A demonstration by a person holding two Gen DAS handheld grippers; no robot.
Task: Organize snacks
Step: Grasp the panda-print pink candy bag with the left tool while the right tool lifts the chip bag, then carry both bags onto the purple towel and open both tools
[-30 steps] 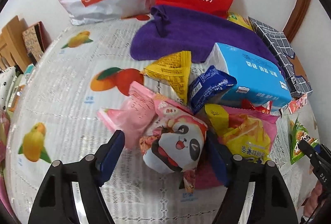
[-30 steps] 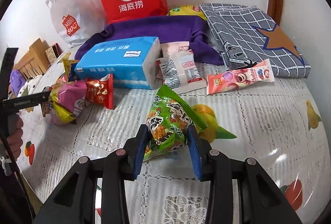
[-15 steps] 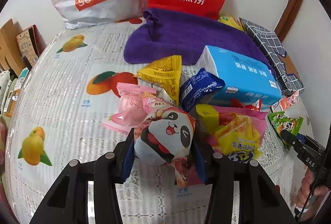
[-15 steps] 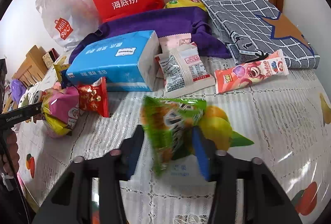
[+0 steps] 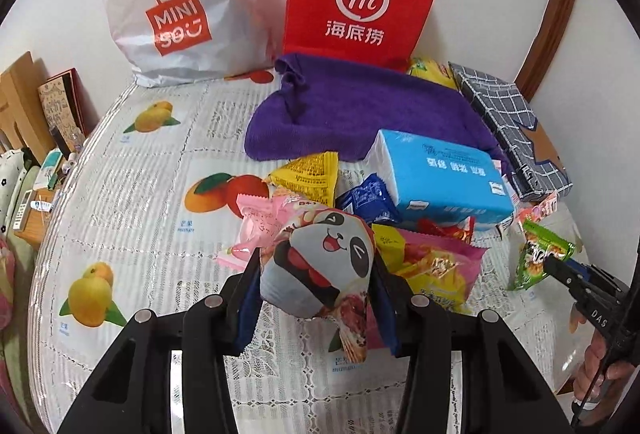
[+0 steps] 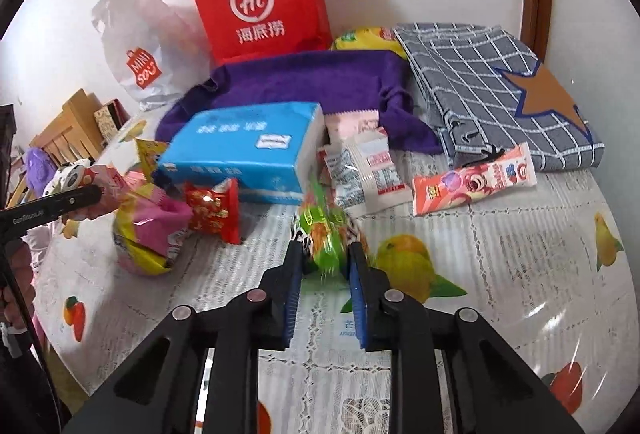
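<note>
My left gripper (image 5: 315,274) is shut on a puffy panda-face snack bag (image 5: 324,246), held just above the pile. Below it lie a pink packet (image 5: 256,230), a yellow triangular packet (image 5: 312,173), a dark blue packet (image 5: 366,199) and a pink-and-yellow bag (image 5: 436,266). My right gripper (image 6: 326,254) is shut on a green snack bag (image 6: 320,230), which is blurred and off the tablecloth. The left wrist view also shows that green bag (image 5: 536,258) at the far right.
A blue tissue pack (image 6: 248,149), a small red packet (image 6: 212,209), white packets (image 6: 368,169) and a pink stick packet (image 6: 472,179) lie on the fruit-print tablecloth (image 6: 500,274). Behind are a purple towel (image 5: 352,109), a checked cloth (image 6: 480,73), a red paper bag (image 5: 360,1) and a white plastic bag (image 5: 176,13).
The left gripper closed on the panda bag and raised it from the pile. The right gripper squeezed the green bag tighter and lifted it off the table.
</note>
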